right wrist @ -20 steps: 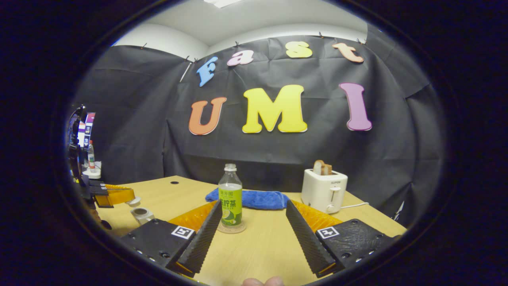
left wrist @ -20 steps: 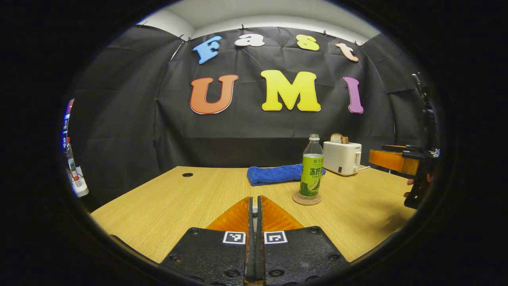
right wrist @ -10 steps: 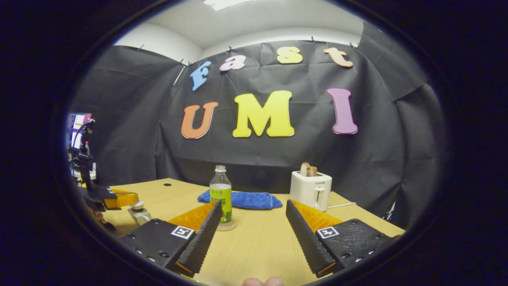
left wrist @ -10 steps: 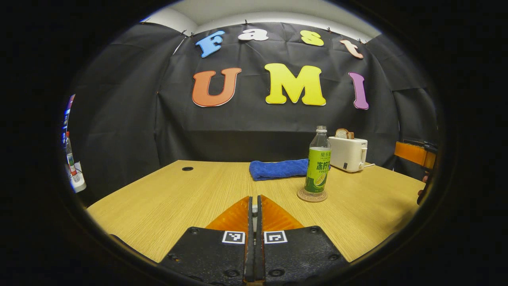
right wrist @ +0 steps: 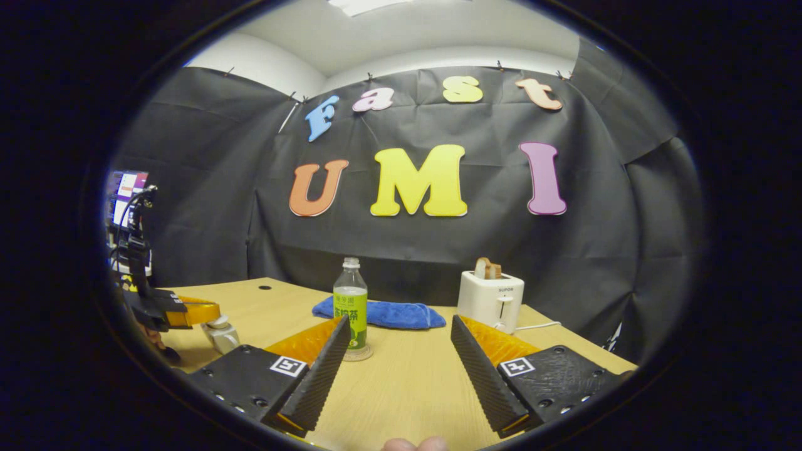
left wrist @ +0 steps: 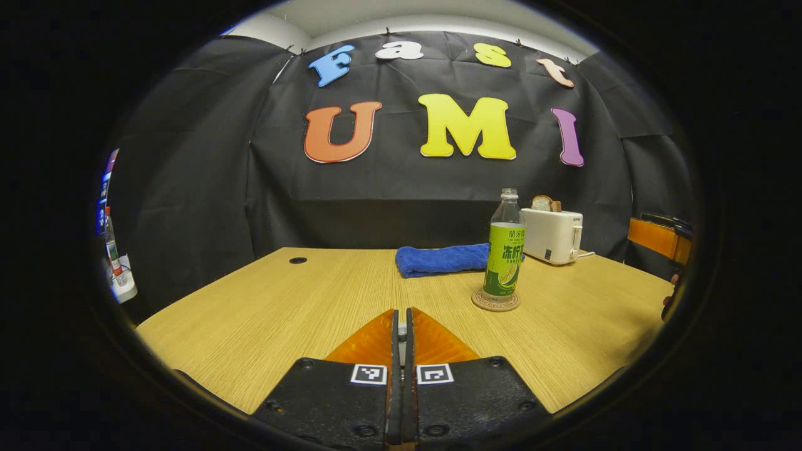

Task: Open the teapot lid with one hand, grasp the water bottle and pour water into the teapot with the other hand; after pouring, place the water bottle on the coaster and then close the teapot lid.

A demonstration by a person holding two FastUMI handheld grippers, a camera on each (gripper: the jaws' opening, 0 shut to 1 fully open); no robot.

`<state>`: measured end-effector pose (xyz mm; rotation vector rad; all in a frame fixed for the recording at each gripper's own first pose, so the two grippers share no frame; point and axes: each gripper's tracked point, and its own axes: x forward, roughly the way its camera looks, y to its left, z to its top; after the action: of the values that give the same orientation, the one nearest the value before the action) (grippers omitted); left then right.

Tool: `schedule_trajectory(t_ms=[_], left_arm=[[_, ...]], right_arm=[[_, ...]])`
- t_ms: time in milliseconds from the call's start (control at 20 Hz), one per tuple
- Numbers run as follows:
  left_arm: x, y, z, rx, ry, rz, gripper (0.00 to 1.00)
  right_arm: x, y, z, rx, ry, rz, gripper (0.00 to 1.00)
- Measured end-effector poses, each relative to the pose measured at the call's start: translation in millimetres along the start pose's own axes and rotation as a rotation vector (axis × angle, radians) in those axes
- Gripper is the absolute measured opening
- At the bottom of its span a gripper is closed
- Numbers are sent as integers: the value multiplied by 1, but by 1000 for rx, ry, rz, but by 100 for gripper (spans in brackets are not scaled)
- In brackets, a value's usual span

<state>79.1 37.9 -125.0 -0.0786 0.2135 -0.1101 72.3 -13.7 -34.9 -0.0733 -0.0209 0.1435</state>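
Left gripper view: your left gripper (left wrist: pixel 401 351) had its two fingers pressed flat together, nothing between them, held low over the near edge of the wooden table (left wrist: pixel 282 300). Ahead and to the right, the water bottle (left wrist: pixel 505 250) stood upright on the round coaster (left wrist: pixel 496 300), cap off. Behind it lay a folded blue towel (left wrist: pixel 438 260), and right of that a white toaster (left wrist: pixel 554 235) with a bread slice (left wrist: pixel 542 203) sticking up from its slot. Your right gripper (left wrist: pixel 658 238) showed at the far right edge, well apart from the bottle.

Right gripper view: your right gripper (right wrist: pixel 401 369) had its fingers spread wide, holding nothing, above the table (right wrist: pixel 407 388). The water bottle (right wrist: pixel 350 307) on the coaster (right wrist: pixel 358 354) stood beyond the gap, nearer the left finger, untouched. At the far left, your left gripper (right wrist: pixel 188 311) sat just above the small teapot (right wrist: pixel 220 335), lid (right wrist: pixel 218 322) on; contact with the lid's knob I cannot tell. Towel (right wrist: pixel 388 314) and toaster (right wrist: pixel 492 302) stood at the back.
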Motion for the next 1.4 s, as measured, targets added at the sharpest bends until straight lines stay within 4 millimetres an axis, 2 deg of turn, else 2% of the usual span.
schedule_trajectory(t_ms=[250,400,500,600,650,700,750,800,850,900,1200,1300,1400], left_arm=[[-2,3,-2,7,5,22,5],[0,1,-10,3,42,26,8],[-2,0,-6,6,30,29,10],[-3,5,-1,19,28,54,16],[-7,6,3,27,24,68,30],[-8,7,9,33,14,81,37],[-15,9,18,38,-2,98,60],[-19,10,27,42,-21,115,74],[-24,13,35,44,-38,139,92],[-30,13,44,41,-55,156,100],[-71,-20,104,35,-190,129,100],[-84,-30,111,52,-222,121,100],[-94,-37,111,59,-233,122,100]], right_arm=[[-2,3,-5,5,8,10,97],[-4,4,-3,5,5,12,96],[-6,3,-3,2,1,8,96],[-7,1,0,8,-4,2,96],[-8,-1,1,11,-5,-8,95],[-9,-4,1,15,-8,-21,95],[-9,-8,2,23,-6,-41,96],[-12,-10,1,32,-8,-59,96],[-13,-12,3,39,-8,-79,96],[-15,-15,3,45,-10,-96,95],[-40,-9,28,17,-43,-118,96],[-52,-9,25,6,-23,-125,96],[-65,-7,24,6,-18,-134,96]])
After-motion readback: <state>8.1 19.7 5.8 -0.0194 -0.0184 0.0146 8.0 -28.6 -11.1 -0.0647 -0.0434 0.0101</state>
